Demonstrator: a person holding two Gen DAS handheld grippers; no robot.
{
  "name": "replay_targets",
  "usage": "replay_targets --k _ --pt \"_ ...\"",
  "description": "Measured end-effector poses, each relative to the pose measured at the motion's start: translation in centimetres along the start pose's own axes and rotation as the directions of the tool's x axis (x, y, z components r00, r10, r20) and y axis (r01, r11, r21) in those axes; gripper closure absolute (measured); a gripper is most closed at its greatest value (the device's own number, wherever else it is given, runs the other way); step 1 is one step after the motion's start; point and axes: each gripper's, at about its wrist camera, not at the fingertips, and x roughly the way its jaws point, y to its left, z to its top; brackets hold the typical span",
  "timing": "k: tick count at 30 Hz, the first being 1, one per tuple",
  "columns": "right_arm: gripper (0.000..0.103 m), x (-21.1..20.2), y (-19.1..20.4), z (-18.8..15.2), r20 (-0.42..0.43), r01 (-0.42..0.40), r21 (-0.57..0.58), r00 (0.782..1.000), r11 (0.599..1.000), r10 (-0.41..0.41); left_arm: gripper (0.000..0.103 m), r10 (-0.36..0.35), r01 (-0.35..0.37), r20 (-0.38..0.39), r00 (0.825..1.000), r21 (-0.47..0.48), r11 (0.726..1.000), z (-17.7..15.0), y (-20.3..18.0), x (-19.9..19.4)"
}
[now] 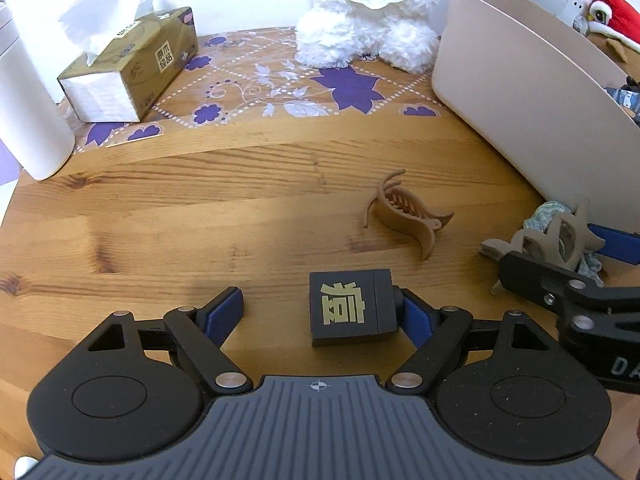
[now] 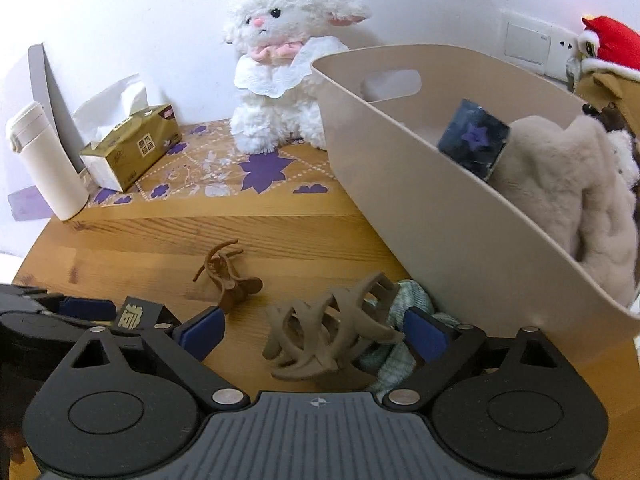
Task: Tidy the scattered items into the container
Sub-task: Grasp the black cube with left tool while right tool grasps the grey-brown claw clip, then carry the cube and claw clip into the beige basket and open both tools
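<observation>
The right gripper point(image 2: 310, 330) is straddling the grey claw clip point(image 2: 332, 330) on the desk point(image 2: 160, 240), jaws apart, bin point(image 2: 420, 200) lying at two o'clock, while the left gripper point(image 1: 320, 312) is bracketing the black block point(image 1: 352, 308), jaws apart too.

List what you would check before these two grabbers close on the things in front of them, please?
1. Black block between the left gripper pads: ok, though it sits hard against one pad.
2. Grey hair claw between the right gripper pads: ok.
3. Right pad clear of the teal cloth beside the claw: not ok, the cloth lies against it.
4. The two grippers clear of each other: cannot tell, they are very close.
5. Room left in the beige bin: ok.
</observation>
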Motion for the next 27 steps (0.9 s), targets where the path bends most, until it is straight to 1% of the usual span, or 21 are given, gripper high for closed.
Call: replay_targets --k 2,4,6,7,8,11,15,20,27 --pt "0.025 0.2 -0.3 0.1 -0.004 -0.003 0.023 1.0 1.0 0.003 0.021 0.006 -0.006 0.008 1.0 0.001 1.0 0.0 0.1 0.1" --pt "0.044 0.2 -0.6 0.2 -0.002 -0.016 0.042 1.0 0.999 0.016 0.031 0.019 -0.019 0.02 1.0 0.014 1.0 0.0 0.0 -0.1" --pt "0.048 0.0 -0.9 0.1 -0.004 -0.037 0.056 0.999 0.998 0.037 0.05 0.014 -0.016 0.039 0.999 0.032 0.999 0.0 0.1 -0.3" --pt "0.054 -0.1 -1.0 0.0 -0.009 -0.042 0.057 0.999 0.997 0.043 0.053 0.014 -0.015 0.042 0.999 0.038 0.999 0.0 0.1 -0.4" --pt "0.054 -0.1 -1.1 0.0 -0.014 -0.051 0.058 0.999 0.997 0.052 0.057 0.01 -0.011 0.044 0.999 0.041 0.999 0.0 0.1 -0.4" --pt "0.058 -0.4 -0.9 0.0 -0.017 -0.069 0.045 0.997 0.997 0.069 0.058 0.005 -0.007 0.042 0.999 0.045 0.999 0.1 0.1 -0.4" --pt "0.061 -1.2 -0.1 -0.2 0.001 -0.073 -0.014 0.997 0.997 0.073 0.058 0.002 -0.004 0.042 0.999 0.04 0.999 0.1 0.0 -0.5" --pt "0.061 -2.3 0.4 -0.5 0.027 -0.081 -0.067 0.996 0.994 0.083 0.058 -0.002 0.0 0.041 0.999 0.042 0.999 -0.3 0.0 -0.8" --pt "0.061 -3.7 0.1 -0.5 0.064 -0.08 -0.067 0.994 0.995 0.085 0.058 -0.007 0.006 0.04 0.999 0.028 1.0 -0.7 0.3 -1.4"
